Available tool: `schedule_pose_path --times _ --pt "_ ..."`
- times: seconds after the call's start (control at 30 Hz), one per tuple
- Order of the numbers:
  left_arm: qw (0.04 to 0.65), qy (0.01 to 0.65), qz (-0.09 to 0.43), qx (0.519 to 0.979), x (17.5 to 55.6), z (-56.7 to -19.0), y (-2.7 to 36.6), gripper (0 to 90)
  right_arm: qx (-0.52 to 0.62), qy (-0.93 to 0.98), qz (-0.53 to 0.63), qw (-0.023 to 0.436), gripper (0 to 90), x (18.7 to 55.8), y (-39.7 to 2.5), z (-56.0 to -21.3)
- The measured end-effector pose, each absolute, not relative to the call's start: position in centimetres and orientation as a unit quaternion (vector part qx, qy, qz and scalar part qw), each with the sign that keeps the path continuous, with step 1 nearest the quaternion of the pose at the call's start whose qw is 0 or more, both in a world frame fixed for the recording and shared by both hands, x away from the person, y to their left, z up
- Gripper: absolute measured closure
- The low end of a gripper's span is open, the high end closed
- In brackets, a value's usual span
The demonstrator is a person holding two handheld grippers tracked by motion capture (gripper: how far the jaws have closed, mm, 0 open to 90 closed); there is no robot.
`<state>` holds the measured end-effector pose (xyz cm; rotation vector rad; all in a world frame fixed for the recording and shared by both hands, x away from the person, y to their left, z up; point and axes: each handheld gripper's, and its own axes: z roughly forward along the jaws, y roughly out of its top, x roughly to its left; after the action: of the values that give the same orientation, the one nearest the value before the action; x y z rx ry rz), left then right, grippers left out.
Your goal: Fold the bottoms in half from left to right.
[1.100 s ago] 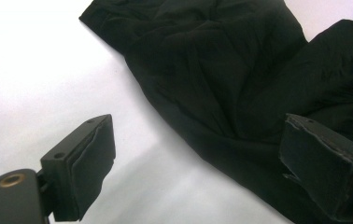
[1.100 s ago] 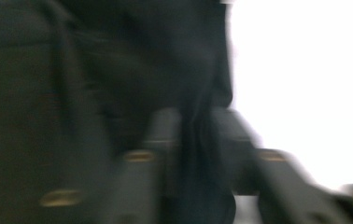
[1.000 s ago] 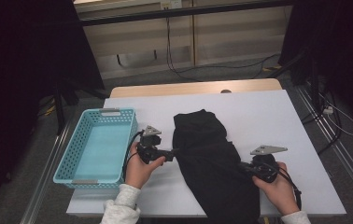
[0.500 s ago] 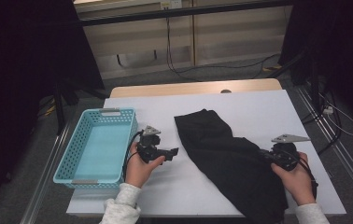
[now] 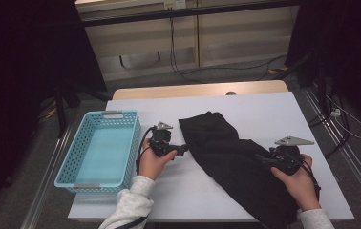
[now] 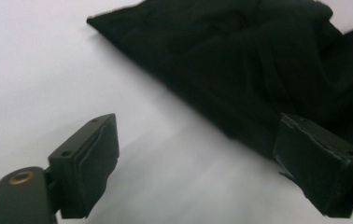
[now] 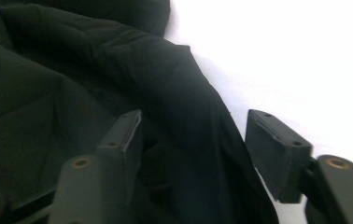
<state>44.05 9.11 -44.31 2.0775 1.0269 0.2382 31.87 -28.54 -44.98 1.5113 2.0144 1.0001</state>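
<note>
High view: a black garment (image 5: pixel 236 162) is lying diagonally across the white table (image 5: pixel 264 109), beside an empty turquoise basket (image 5: pixel 100 150); the left gripper (image 5: pixel 182 148) is waiting near its edge, while the right gripper (image 5: pixel 263 160) is resting over the lower cloth.

Left gripper view: jaws are standing wide, framing the hem.

Right gripper view: jaws are gaping wide astride a fold, probably for pinching. No writing is legible.

the cloth (image 5: pixel 236 160) is plain black, the table (image 5: pixel 264 107) white, the perforated basket (image 5: pixel 100 150) light blue, both grippers' jaws matte black, the sleeve (image 5: pixel 128 210) pale grey.
</note>
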Motion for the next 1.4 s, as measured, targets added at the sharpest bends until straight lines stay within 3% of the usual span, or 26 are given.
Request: schedule_pose_path --times 0.3,0.7,1.03,1.4 --pt "0.379 0.423 0.084 0.819 45.7 -44.9 7.6 27.5 0.545 0.719 0.369 0.223 27.5 31.2 -28.6 -44.4" --pt "0.370 0.444 0.047 0.815 45.7 -45.5 6.8 82.1 0.537 0.723 0.371 0.226 26.9 30.5 -28.6 -44.0" --pt "0.359 0.474 0.068 0.801 43.2 -45.3 11.4 84.4 0.537 0.725 0.371 0.219 25.1 30.1 -28.7 -44.1" --pt "0.363 0.478 0.087 0.795 41.6 -45.4 13.4 83.6 0.510 0.752 0.361 0.210 26.2 28.3 -27.5 -44.0"
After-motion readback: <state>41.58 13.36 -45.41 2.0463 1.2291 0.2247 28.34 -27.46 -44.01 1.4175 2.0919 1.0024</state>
